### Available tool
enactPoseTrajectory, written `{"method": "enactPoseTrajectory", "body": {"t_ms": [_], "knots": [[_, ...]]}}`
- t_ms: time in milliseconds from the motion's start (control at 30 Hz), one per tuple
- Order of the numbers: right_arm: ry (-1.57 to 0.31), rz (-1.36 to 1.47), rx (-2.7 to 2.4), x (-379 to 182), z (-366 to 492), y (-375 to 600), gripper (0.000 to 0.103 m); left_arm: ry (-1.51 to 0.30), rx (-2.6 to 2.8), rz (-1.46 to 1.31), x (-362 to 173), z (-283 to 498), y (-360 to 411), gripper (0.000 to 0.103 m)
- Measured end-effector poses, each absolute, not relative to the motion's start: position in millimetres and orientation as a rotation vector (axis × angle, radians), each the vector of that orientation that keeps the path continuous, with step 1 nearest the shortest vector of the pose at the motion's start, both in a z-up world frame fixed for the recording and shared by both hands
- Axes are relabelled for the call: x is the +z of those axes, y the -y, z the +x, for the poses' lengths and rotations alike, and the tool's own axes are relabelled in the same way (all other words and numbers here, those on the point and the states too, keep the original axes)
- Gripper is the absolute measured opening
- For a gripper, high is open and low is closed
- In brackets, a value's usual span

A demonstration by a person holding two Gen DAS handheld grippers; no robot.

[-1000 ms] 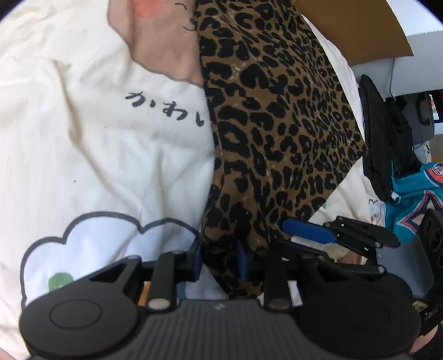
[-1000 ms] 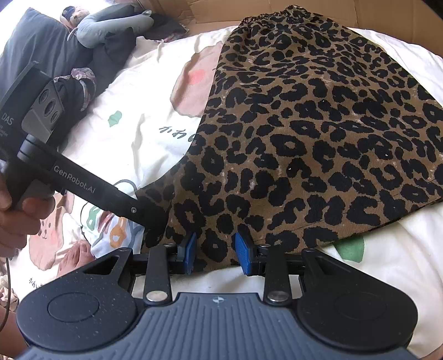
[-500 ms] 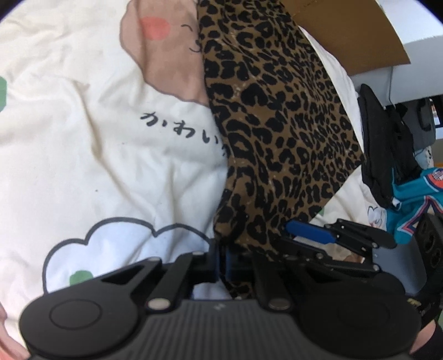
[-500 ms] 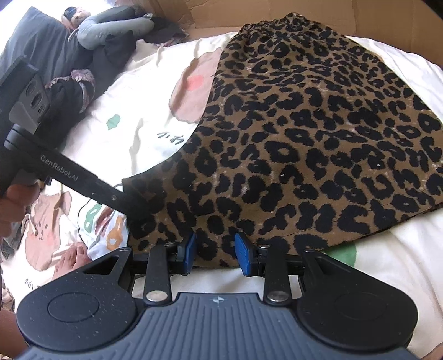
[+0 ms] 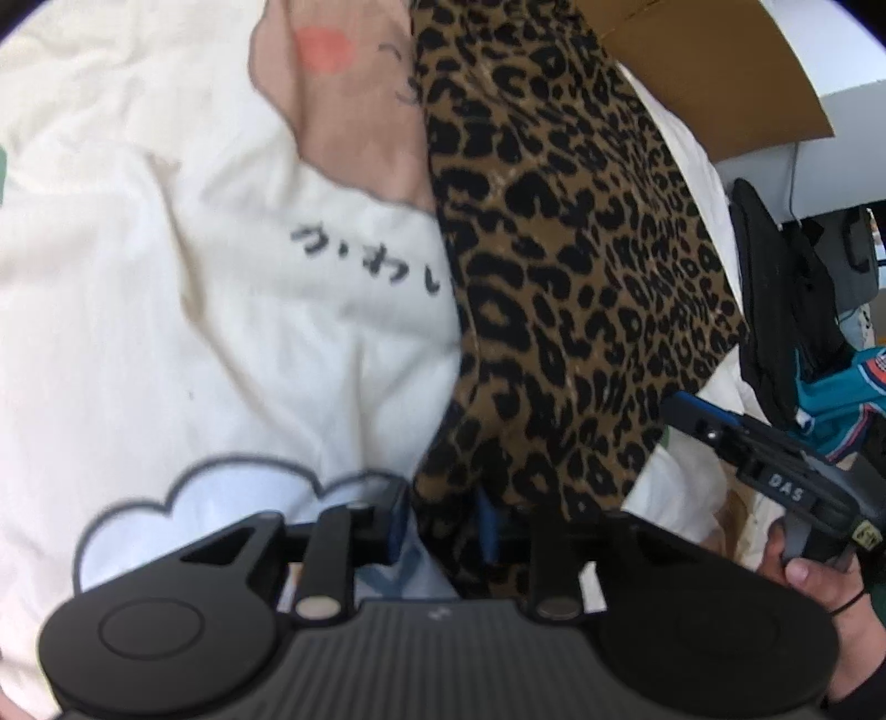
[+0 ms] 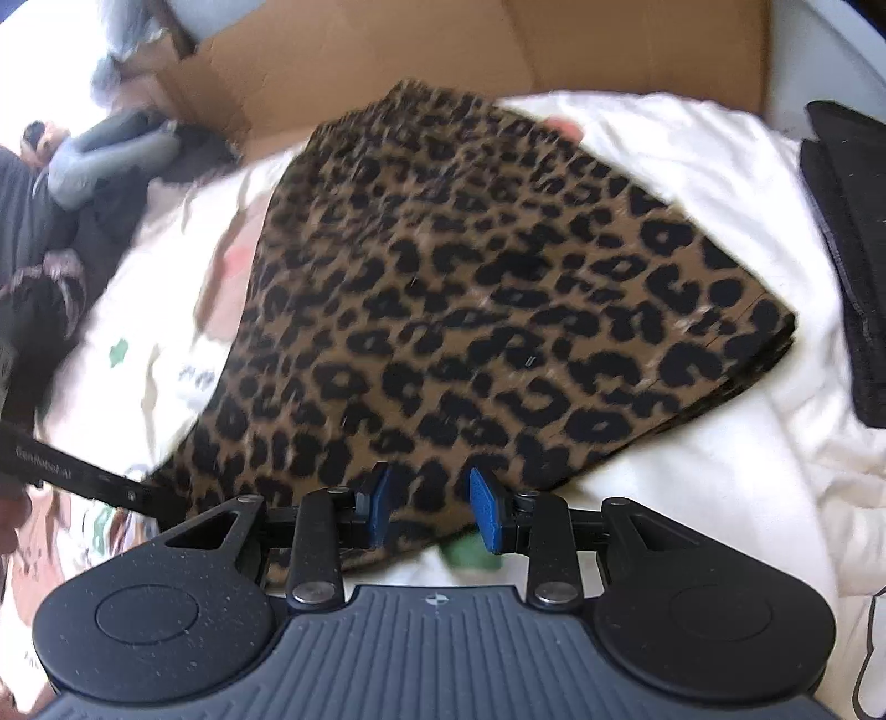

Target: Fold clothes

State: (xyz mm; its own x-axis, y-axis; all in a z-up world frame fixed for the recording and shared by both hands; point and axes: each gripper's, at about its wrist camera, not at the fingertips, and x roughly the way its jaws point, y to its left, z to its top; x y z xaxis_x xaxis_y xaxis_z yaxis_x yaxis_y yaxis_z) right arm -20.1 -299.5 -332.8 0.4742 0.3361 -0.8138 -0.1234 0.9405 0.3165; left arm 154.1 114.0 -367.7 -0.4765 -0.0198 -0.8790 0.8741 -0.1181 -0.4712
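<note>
We saw the leopard-print skirt (image 6: 470,310) lying on the cream printed bedsheet (image 5: 166,288), its narrower waist end toward the cardboard (image 6: 443,50) at the far edge of the bed and its wide hem toward us at the near edge. Our left gripper (image 5: 440,523) stood at the near left corner of the hem with a fold of the leopard cloth between its blue pads (image 5: 487,526); its jaws were opening, a gap showed between the left pad and the cloth, so we took it for loosened rather than clamped. Our right gripper (image 6: 434,509) sat further along the same hem with its jaws partly apart and the cloth lying between the blue pads (image 6: 484,509); the pads did not seem to press on it, though motion blur made that hard to settle. From the left wrist view our right hand (image 5: 819,603) showed at the right edge, wrapped round its gripper's handle. A folded black garment (image 6: 847,249) lay on the sheet toward the bed's right edge, well apart from the skirt, and dark and grey clothes (image 6: 99,160) were heaped at the far left corner
</note>
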Motion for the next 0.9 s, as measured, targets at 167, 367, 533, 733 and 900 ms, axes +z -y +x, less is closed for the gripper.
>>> {"method": "enactPoseTrajectory", "body": {"t_ms": [167,367,533,733,900], "knots": [[-1.036,0.239,0.283,-335,-12,299,0.038,-1.479,-1.711,0.933,-371,153,-111,0.03],[-1.05,0.244,0.29,-339,-11,300,0.038,-1.564,-1.721,0.855,-376,158,-118,0.03],[-1.057,0.253,0.29,-342,-14,303,0.037,-1.603,-1.695,0.843,-378,156,-127,0.03],[-1.055,0.264,0.288,-343,-12,305,0.037,-1.627,-1.658,0.857,-379,155,-129,0.021],[-1.04,0.266,0.269,-340,-10,309,0.037,-1.633,-1.617,0.872,-383,155,-130,0.007]]}}
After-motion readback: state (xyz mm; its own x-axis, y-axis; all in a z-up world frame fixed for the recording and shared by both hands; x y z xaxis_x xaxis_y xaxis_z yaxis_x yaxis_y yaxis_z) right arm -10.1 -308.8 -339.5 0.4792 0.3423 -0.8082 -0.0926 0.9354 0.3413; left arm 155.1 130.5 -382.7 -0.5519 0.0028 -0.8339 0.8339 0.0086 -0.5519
